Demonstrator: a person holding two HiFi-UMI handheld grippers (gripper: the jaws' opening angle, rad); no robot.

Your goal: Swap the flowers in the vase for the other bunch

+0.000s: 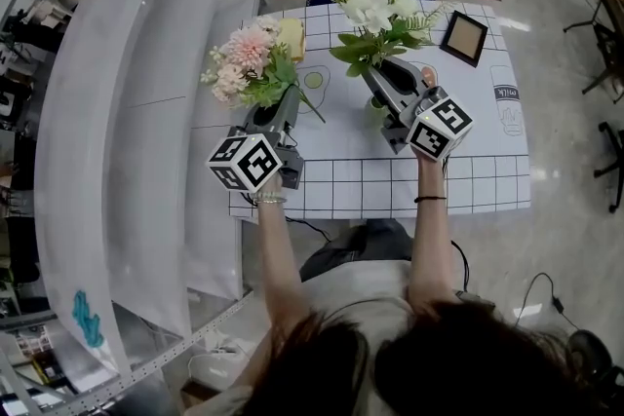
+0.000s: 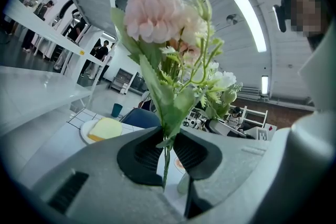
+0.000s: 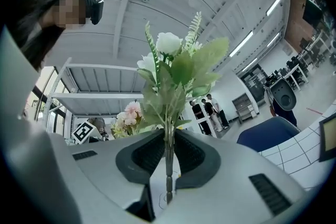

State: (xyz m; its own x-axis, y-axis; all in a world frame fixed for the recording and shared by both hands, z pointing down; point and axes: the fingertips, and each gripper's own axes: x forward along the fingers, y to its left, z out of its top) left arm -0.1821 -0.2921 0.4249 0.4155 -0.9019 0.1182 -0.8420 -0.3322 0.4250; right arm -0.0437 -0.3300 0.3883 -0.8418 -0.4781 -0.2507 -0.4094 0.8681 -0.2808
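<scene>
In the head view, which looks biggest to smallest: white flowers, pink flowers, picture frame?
1. white flowers
2. pink flowers
3. picture frame
The bunches are held up nearer the camera than the frame, so they may look extra big.

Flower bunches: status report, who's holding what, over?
Left gripper shut on pink bunch stems. Right gripper shut on white bunch stems. Both bunches over the table, apart. Vase not made out; picture frame off to the side.
</scene>
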